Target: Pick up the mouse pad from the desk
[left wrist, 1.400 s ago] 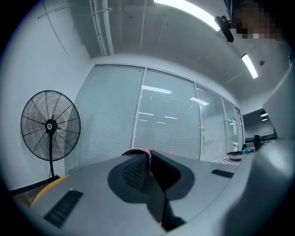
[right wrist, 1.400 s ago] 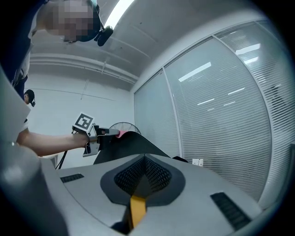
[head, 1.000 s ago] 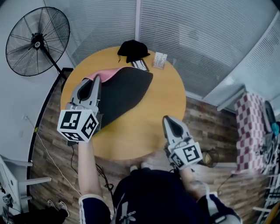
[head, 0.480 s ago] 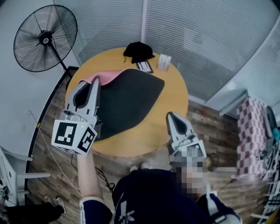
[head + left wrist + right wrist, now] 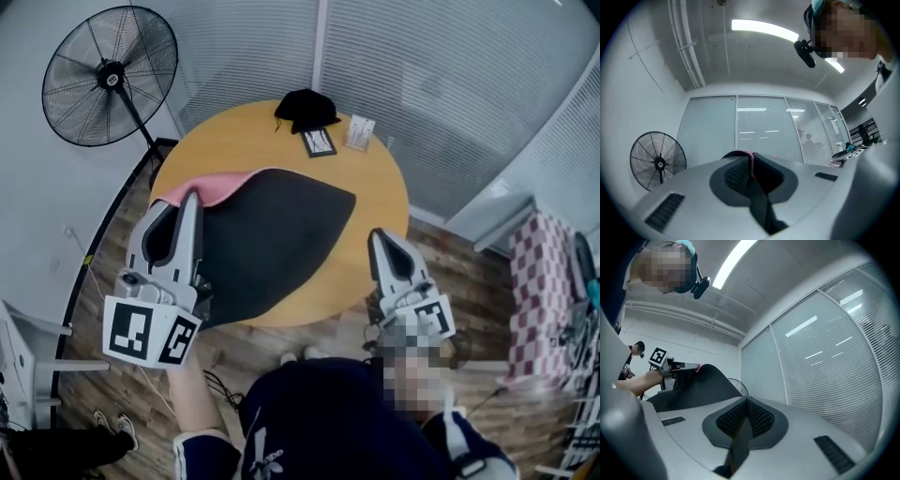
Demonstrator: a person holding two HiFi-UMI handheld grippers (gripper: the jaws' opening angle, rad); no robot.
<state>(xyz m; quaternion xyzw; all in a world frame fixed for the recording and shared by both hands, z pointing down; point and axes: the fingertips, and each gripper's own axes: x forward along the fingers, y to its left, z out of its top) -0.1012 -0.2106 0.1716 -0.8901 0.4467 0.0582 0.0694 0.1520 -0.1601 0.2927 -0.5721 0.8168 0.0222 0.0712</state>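
The mouse pad (image 5: pixel 272 239), black on top with a pink underside, hangs lifted over the round wooden desk (image 5: pixel 380 187). Its pink corner (image 5: pixel 202 187) curls up at the tip of my left gripper (image 5: pixel 192 199), which is shut on that corner. In the left gripper view the pad's thin edge (image 5: pixel 751 161) sits pinched between the closed jaws. My right gripper (image 5: pixel 380 236) hovers past the desk's near right rim, shut and empty. In the right gripper view its jaws (image 5: pixel 746 401) meet, and the raised pad (image 5: pixel 701 383) shows at the left.
At the desk's far side lie a black cap (image 5: pixel 305 108), a dark phone (image 5: pixel 319 142) and a small white card (image 5: pixel 359 132). A standing fan (image 5: pixel 108 75) is at the left, a checkered cloth (image 5: pixel 539 272) at the right. Blinds line the glass wall behind.
My left gripper has drawn back toward the person with the pad's corner, lifting the pad further so it reaches past the desk's near edge. The right gripper has risen slightly.
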